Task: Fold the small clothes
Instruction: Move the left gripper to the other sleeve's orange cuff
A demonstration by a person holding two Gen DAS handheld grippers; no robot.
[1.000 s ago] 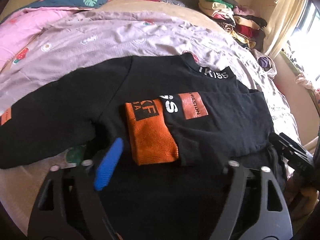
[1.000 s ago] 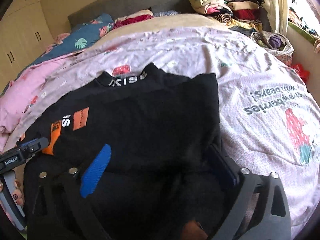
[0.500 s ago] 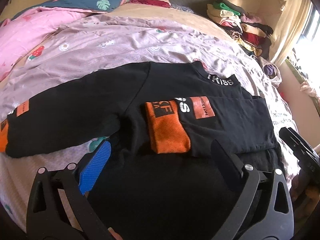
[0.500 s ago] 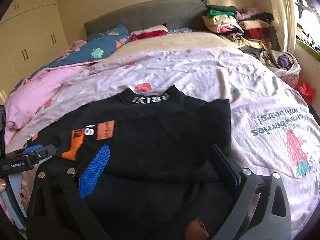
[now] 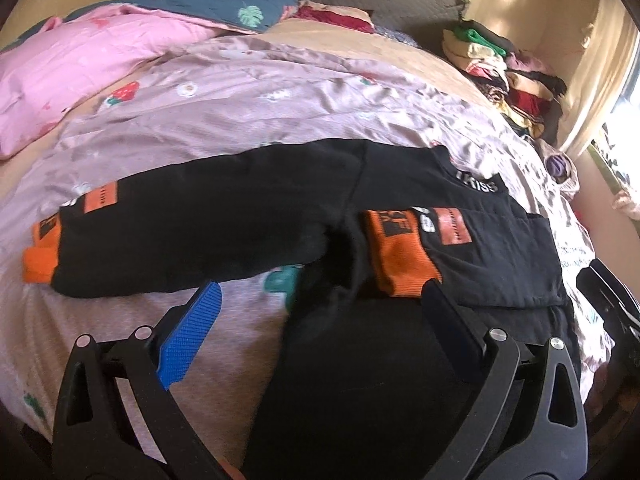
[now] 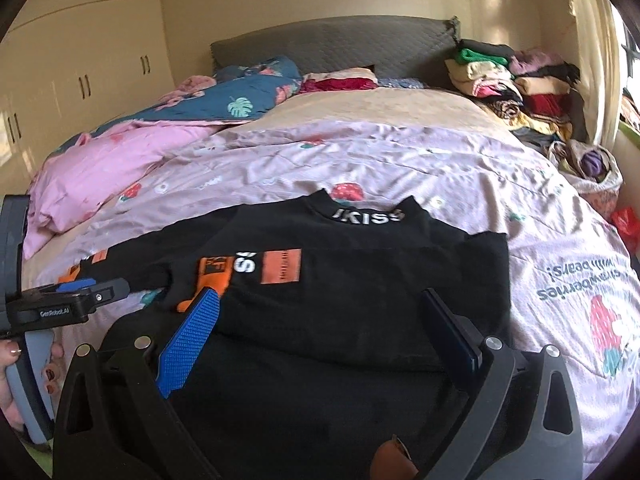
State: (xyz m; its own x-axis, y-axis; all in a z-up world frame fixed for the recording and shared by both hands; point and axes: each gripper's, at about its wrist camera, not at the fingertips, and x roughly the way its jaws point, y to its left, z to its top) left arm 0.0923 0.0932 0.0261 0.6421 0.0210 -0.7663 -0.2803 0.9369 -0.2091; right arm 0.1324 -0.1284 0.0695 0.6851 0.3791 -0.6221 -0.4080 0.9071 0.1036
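Both my grippers, left [image 5: 316, 320] and right [image 6: 320, 320], gape empty above the sweater [image 5: 400, 360] lying just ahead. One sleeve [image 5: 492, 256] is folded in; next, I reckon, the outstretched sleeve [image 5: 192, 232].

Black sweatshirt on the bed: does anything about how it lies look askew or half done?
Yes. The sweatshirt is folded unevenly: one sleeve lies across the body with its orange cuff on top, while the other sleeve is stretched out flat over the bedcover. Nothing looks damaged.
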